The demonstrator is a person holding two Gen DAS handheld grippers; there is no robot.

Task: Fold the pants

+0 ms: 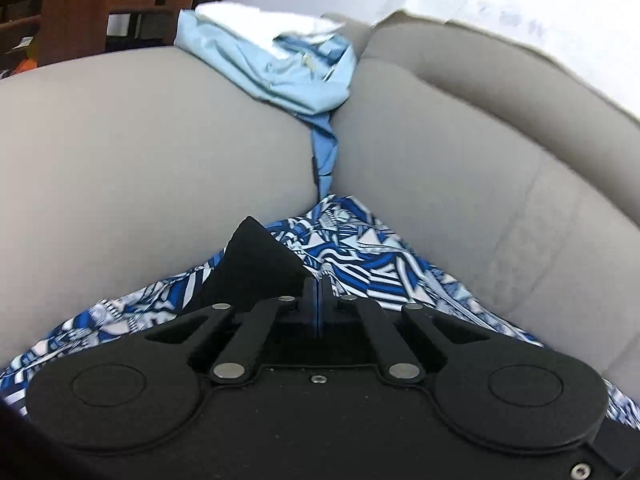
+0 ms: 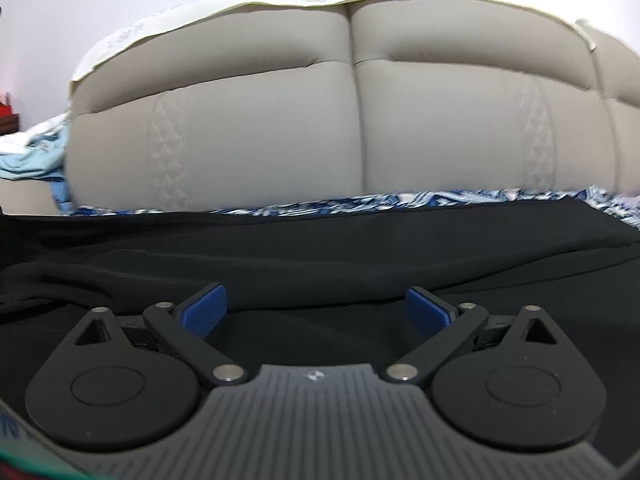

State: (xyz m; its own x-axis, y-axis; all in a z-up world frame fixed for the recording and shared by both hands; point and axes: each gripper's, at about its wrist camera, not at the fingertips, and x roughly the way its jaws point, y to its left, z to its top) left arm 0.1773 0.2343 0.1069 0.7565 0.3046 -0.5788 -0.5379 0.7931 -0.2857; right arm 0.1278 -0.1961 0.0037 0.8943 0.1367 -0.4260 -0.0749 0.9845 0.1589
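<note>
The black pants [image 2: 320, 248] lie spread flat on a blue and white patterned cloth [image 2: 360, 200] on the sofa seat. My right gripper [image 2: 316, 312] is open, its blue pads [image 2: 204, 312] just above the black fabric and empty. In the left wrist view, my left gripper [image 1: 319, 292] is shut on a corner of the black pants [image 1: 256, 256], which sticks up to the left of the fingers, over the patterned cloth [image 1: 360, 256].
The grey sofa backrest [image 2: 280, 128] rises right behind the pants. A light blue garment [image 1: 288, 68] is bunched in the gap between cushions. Wooden furniture [image 1: 80, 8] stands at the far left.
</note>
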